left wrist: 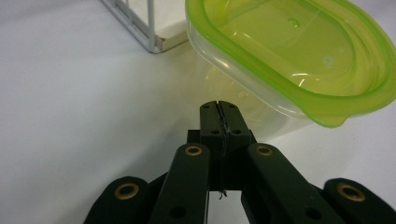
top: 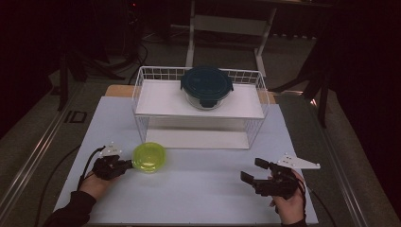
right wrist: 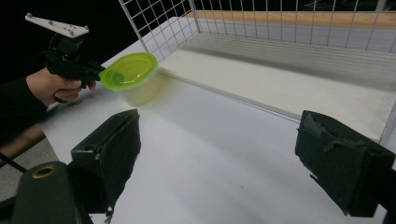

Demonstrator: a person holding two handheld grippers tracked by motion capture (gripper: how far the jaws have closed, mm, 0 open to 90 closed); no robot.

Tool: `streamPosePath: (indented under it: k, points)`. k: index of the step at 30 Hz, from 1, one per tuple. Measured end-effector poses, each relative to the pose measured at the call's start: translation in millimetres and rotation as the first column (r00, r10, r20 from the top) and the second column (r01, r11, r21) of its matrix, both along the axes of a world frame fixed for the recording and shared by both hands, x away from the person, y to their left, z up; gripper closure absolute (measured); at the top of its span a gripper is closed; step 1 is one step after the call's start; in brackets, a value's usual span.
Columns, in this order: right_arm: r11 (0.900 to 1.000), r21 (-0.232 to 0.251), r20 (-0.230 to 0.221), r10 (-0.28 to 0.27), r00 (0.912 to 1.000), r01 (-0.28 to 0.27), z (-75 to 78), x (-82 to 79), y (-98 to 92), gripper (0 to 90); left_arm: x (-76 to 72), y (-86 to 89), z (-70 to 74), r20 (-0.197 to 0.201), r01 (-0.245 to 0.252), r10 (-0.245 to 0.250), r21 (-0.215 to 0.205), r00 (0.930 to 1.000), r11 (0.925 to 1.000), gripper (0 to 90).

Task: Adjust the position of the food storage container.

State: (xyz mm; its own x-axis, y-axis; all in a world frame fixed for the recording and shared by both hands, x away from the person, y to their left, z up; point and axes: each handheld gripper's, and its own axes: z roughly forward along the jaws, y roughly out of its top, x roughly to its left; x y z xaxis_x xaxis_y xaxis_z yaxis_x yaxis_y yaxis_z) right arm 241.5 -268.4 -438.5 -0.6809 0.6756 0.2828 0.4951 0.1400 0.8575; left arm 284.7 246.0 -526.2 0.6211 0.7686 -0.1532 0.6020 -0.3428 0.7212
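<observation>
While the shut left tool (left wrist: 219, 106) nudges the green-lidded tub (left wrist: 299, 60), a wire rack (top: 198, 106) stands behind

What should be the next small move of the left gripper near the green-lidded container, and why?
Probably keep pushing gently toward the rack. The left gripper is shut, its tips against the wall of the green-lidded container, which looks tilted in the left gripper view. The white wire rack stands just beyond. The right gripper waits open, apart.
</observation>
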Motion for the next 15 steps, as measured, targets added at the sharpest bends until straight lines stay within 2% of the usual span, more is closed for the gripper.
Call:
streamPosePath:
  k: [15]
  points:
    - [1.0, 0.003, -0.006, 0.002, 1.0, -0.002, -1.0, 0.2, -0.3, 13.8, 9.7, -26.1, -1.9, -0.017, 0.034, -0.034, 0.002, 0.9993, 0.9994, 88.9]
